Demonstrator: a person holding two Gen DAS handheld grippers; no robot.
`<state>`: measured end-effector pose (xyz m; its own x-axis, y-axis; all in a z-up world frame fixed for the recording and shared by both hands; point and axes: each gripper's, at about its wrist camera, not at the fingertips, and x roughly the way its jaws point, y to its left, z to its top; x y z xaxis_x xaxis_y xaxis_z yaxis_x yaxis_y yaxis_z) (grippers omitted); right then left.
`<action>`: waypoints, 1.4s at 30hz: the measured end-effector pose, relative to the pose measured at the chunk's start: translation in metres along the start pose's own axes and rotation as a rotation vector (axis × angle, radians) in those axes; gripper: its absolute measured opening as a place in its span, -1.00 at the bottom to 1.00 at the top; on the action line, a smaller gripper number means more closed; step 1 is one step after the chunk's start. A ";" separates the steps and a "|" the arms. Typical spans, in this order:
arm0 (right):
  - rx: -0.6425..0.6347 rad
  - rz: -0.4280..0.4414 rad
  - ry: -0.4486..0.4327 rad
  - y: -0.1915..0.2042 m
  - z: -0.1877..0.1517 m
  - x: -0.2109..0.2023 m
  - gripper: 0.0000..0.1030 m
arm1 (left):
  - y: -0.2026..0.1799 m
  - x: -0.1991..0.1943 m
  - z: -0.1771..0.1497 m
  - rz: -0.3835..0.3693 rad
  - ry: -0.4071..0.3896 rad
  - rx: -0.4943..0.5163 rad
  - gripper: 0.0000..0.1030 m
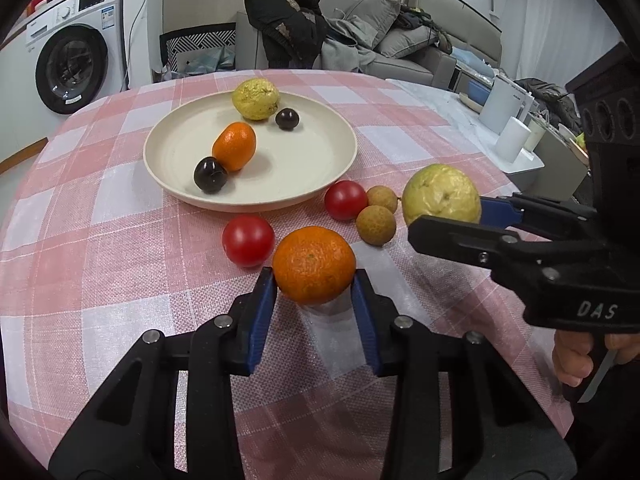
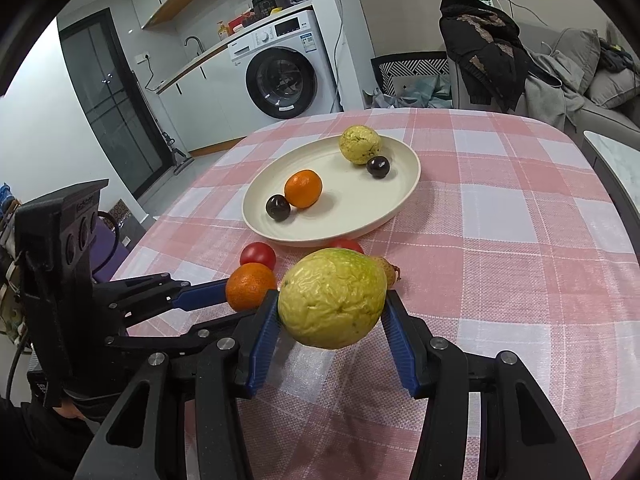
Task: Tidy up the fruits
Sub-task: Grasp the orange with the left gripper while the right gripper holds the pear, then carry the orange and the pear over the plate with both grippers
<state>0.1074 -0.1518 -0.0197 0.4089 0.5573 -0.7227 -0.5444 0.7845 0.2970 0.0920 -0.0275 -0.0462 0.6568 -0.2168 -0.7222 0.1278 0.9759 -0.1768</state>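
My left gripper [image 1: 314,278] is shut on an orange [image 1: 314,266] low over the checked cloth, with a blue pad pressed to each side. My right gripper [image 2: 332,306] is shut on a yellow-green guava [image 2: 332,300], held just above the cloth to the right of the orange [image 2: 250,284]. Beyond them stands a cream plate [image 1: 320,186] with a second guava [image 1: 256,98], a small orange [image 1: 235,145] and two dark cherries [image 1: 210,175] on it. Two red tomatoes [image 1: 248,240] and two brown longans [image 1: 376,225] lie on the cloth between the plate and the grippers.
The round table [image 2: 520,220] has a pink and white checked cloth that drops away at its edges. A washing machine [image 2: 284,76] stands behind on the left, a chair with dark clothes [image 2: 484,44] behind the table, and a sofa on the right. A hand [image 1: 576,360] holds the right gripper's handle.
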 end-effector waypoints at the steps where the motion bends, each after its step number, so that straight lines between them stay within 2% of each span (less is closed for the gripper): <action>1: 0.001 0.000 -0.001 0.000 0.000 0.000 0.01 | -0.001 -0.003 0.000 -0.005 -0.011 0.004 -0.32; 11: -0.001 0.003 -0.030 0.000 0.002 -0.007 0.01 | 0.004 -0.027 0.004 -0.003 -0.073 -0.004 -0.32; 30: -0.011 0.015 -0.107 0.006 0.020 -0.025 0.01 | 0.030 -0.076 0.025 0.055 -0.186 -0.040 -0.32; 42: 0.066 -0.017 -0.139 -0.004 0.043 -0.015 0.01 | 0.043 -0.072 0.048 0.087 -0.205 -0.035 -0.32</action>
<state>0.1349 -0.1517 0.0173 0.5177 0.5721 -0.6362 -0.4888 0.8080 0.3288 0.0853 0.0317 0.0303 0.8019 -0.1190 -0.5855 0.0407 0.9886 -0.1452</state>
